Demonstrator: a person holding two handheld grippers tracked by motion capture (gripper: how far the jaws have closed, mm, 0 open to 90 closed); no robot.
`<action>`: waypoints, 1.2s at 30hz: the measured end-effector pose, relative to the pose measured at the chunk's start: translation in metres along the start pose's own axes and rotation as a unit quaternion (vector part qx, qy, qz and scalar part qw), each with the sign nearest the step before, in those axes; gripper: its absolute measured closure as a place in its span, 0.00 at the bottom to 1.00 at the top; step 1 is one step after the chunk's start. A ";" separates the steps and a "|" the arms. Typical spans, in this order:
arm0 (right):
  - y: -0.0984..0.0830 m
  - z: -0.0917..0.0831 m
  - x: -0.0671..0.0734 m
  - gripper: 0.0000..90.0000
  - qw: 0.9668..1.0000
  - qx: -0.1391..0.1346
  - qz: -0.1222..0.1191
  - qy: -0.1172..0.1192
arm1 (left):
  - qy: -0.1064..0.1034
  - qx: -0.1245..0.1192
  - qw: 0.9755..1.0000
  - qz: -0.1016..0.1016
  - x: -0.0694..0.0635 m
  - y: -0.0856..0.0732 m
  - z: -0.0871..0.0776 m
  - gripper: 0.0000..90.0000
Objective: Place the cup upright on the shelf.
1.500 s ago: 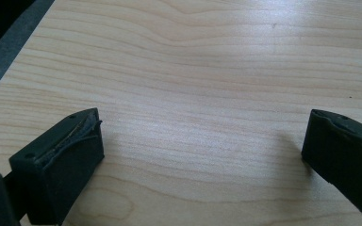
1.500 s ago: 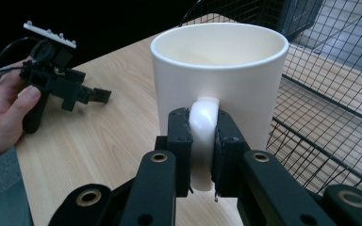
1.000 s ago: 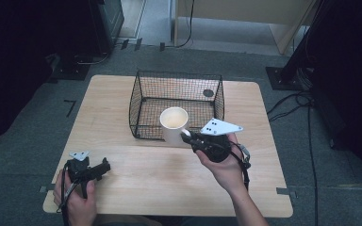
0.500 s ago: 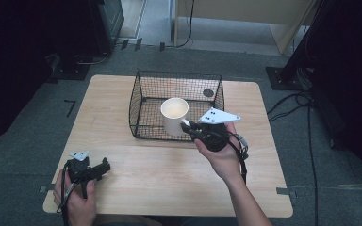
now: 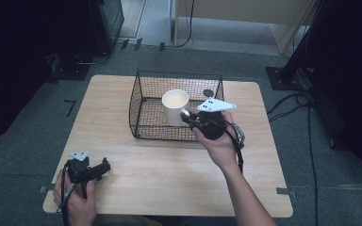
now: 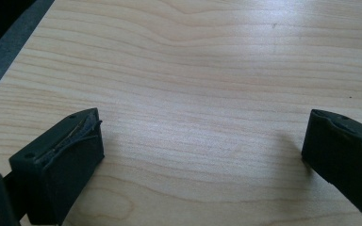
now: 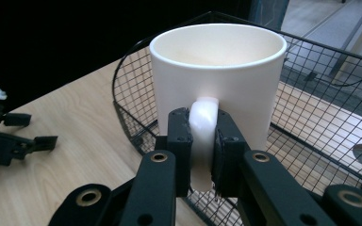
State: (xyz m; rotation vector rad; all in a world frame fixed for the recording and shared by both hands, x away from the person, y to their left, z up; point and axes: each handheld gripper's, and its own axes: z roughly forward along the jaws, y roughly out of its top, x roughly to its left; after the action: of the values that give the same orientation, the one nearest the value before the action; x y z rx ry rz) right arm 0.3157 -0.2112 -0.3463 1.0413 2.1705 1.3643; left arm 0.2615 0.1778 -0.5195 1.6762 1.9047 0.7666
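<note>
One mug [image 7: 217, 80] | plain white | right tongs [image 7: 202, 141] clamp handle

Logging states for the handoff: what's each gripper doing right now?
Left gripper: open, holding nothing, low over the table.
Right gripper: shut on the mug handle, mug above the basket.

The bench [image 5: 169, 174] was pale wood with rounded corners, its grain catching a soft glare from overhead. It stood on grey carpet [image 5: 23, 155] marked here and there with short strips of tape. Darkness closed in on both sides, where black stands and equipment stood. Black cables [image 5: 306, 122] trailed across the floor at the right. Beyond the far edge stood a light wooden cabinet [image 5: 245, 14].
</note>
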 end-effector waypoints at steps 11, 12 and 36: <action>-0.001 0.028 -0.027 0.90 1.000 0.010 0.013 -0.014 | 0.000 0.001 1.000 0.000 0.000 0.000 0.000 0.00; -0.001 0.031 -0.031 0.90 1.000 0.010 0.013 -0.014 | 0.000 0.001 1.000 0.001 0.000 0.000 0.000 0.00; 0.002 0.083 -0.081 0.90 0.999 0.030 0.021 0.018 | 0.000 0.001 1.000 0.001 0.000 0.000 0.000 0.00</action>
State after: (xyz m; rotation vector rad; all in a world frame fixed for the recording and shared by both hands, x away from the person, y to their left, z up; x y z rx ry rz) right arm 0.4227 -0.2208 -0.3885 1.0977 2.2406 1.3523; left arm 0.2614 0.1779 -0.5193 1.6794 1.9049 0.7651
